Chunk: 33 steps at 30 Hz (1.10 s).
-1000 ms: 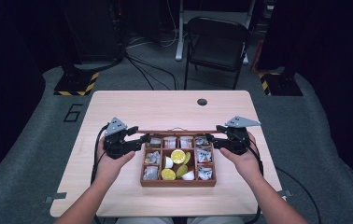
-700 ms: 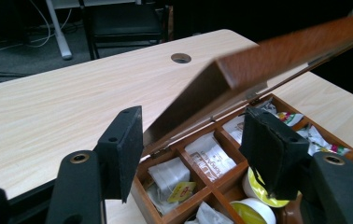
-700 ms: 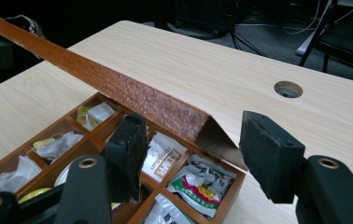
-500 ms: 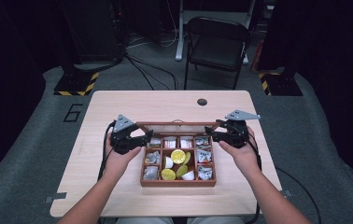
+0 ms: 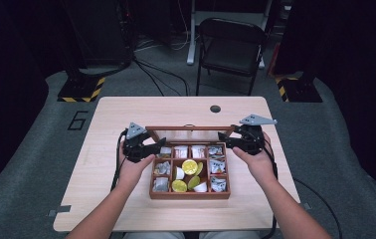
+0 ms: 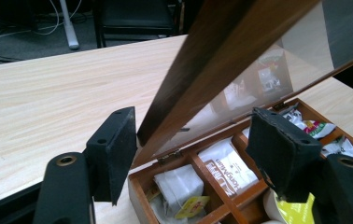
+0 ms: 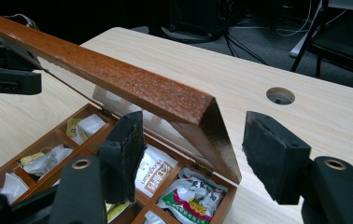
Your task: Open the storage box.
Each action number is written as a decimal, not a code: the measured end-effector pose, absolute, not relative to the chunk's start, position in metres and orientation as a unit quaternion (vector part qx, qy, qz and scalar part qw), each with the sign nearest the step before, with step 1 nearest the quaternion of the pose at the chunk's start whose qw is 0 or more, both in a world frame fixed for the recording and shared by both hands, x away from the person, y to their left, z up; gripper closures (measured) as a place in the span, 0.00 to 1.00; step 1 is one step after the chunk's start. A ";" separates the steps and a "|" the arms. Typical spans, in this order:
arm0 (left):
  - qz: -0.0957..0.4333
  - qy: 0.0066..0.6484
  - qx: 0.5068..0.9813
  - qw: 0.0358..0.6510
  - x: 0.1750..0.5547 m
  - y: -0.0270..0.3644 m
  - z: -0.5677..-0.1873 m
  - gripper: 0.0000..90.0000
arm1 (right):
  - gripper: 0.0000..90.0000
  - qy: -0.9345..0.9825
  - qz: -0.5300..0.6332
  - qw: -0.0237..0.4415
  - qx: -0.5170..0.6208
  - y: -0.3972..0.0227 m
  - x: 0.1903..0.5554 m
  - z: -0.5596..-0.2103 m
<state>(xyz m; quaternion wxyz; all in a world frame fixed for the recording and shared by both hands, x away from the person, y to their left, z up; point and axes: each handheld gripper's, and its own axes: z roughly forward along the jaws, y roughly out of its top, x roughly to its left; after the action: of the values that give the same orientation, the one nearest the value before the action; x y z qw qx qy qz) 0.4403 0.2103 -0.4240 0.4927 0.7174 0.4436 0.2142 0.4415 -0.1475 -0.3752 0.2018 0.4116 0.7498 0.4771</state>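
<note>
A wooden box (image 5: 190,194) of tea bags and yellow-lidded cups sits at the table's near middle, its glass lid (image 5: 191,128) raised on back hinges. My left gripper (image 5: 152,147) is at the lid's left end, open. In the left gripper view the lid's wooden side rail (image 6: 221,51) slants up between the spread jaws of this gripper (image 6: 193,135), close to the left pad. My right gripper (image 5: 226,140) is at the lid's right end, also open. In the right gripper view the lid's corner (image 7: 214,135) lies between the wide jaws of that gripper (image 7: 198,140).
A round cable hole (image 5: 215,108) lies in the tabletop (image 5: 126,109) behind the box. A black folding chair (image 5: 231,47) stands beyond the far edge. Cables trail from both grippers across the table and over its sides.
The lid's top rail has risen in the high view, and both grippers have moved up and slightly away from me with it. Both stay open.
</note>
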 end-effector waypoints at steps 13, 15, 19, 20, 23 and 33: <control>0.211 0.448 0.714 0.496 0.452 0.210 -0.433 0.37 | 0.39 0.751 0.475 0.201 0.413 -0.146 0.451 -0.375; 0.207 0.449 0.712 0.499 0.453 0.210 -0.433 0.37 | 0.36 0.754 0.472 0.201 0.410 -0.145 0.453 -0.377; 0.199 0.451 0.705 0.509 0.456 0.209 -0.434 0.38 | 0.34 0.753 0.474 0.199 0.411 -0.143 0.454 -0.379; 0.201 0.451 0.707 0.507 0.456 0.209 -0.435 0.38 | 0.34 0.753 0.474 0.202 0.409 -0.143 0.455 -0.380; 0.205 0.453 0.708 0.501 0.456 0.207 -0.435 0.38 | 0.31 0.753 0.474 0.204 0.409 -0.142 0.457 -0.381; 0.189 0.460 0.708 0.501 0.463 0.211 -0.439 0.31 | 0.26 0.751 0.472 0.207 0.414 -0.142 0.463 -0.387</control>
<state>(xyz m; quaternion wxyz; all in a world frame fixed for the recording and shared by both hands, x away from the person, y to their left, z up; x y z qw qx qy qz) 0.4635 0.2106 -0.4391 0.5006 0.7084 0.4602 0.1891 0.4632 -0.1421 -0.3867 0.2070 0.4137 0.7506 0.4718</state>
